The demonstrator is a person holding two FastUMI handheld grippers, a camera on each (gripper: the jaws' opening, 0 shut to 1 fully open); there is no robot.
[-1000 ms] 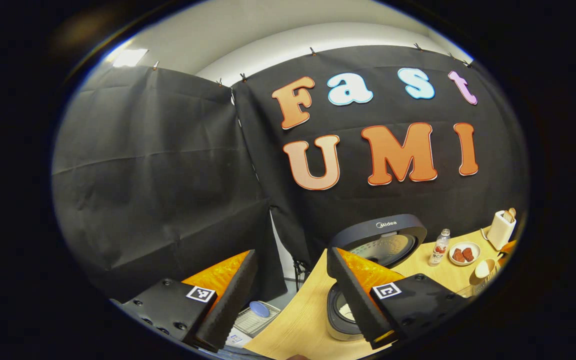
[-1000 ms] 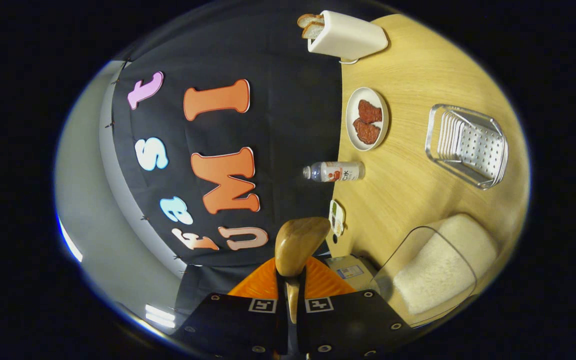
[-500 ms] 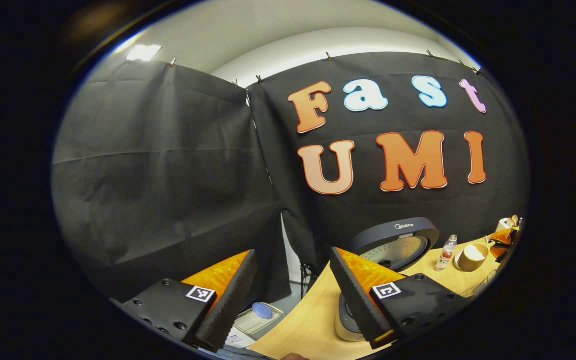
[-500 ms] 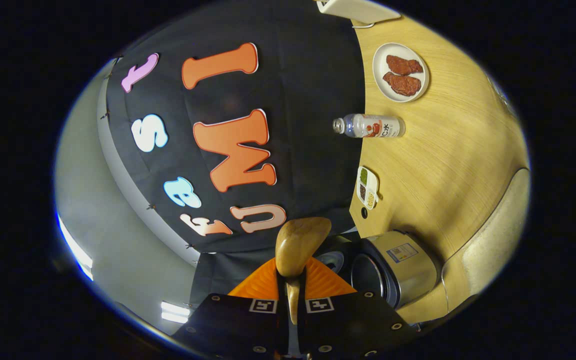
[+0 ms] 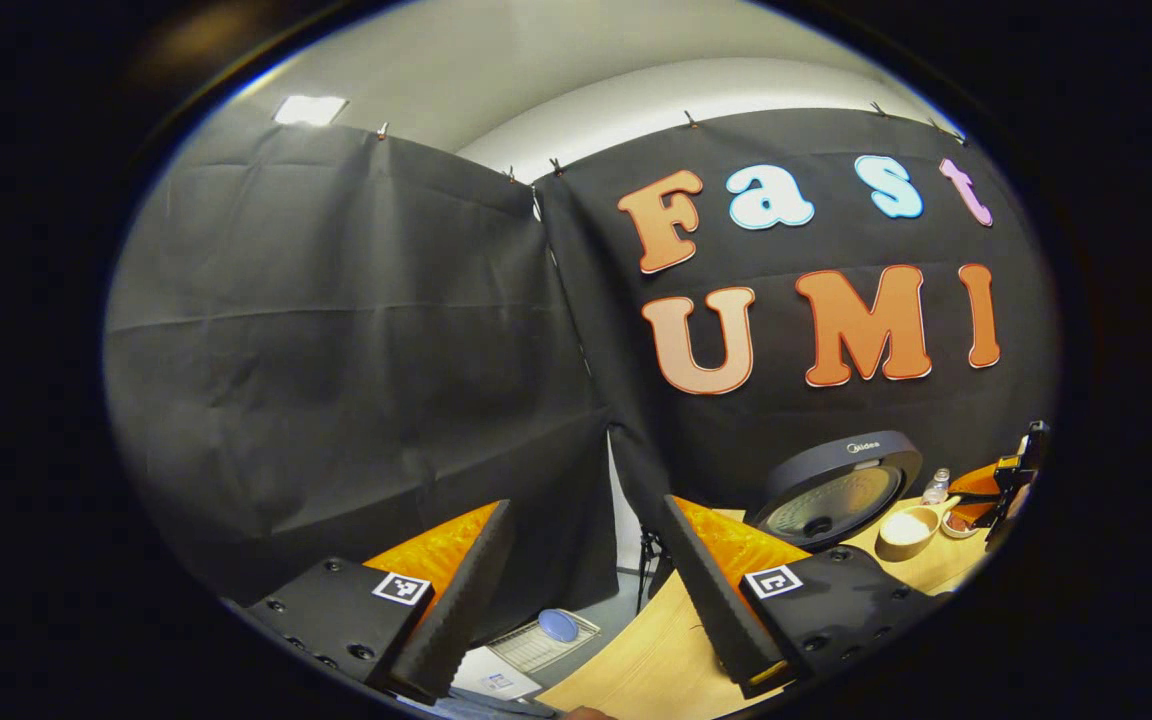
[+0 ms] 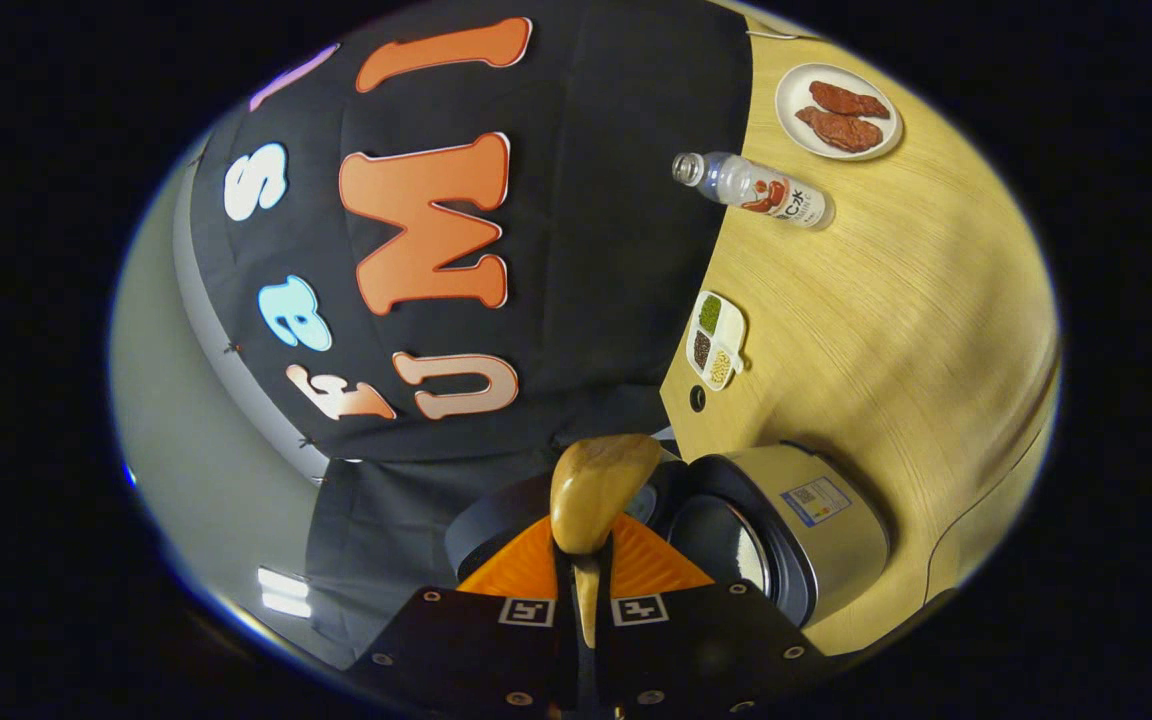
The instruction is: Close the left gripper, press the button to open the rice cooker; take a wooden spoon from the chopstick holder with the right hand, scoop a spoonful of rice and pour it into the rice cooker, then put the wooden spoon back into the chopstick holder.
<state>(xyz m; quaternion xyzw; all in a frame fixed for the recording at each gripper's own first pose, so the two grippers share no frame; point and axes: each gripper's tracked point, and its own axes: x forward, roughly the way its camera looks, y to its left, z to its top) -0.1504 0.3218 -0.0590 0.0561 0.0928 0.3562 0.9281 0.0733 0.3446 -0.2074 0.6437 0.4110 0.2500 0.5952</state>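
Smooth wooden spoon [image 6: 601, 480], wood-grain table [image 6: 886, 330]

Black cloth walls [image 5: 336, 330]; pale wood table [image 6: 886, 330]; ceiling light panel [image 5: 309, 109] lit.

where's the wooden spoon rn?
In the right gripper view the wooden spoon sits bottom centre, clamped in the right tool, its bowl in front of the open rice cooker.
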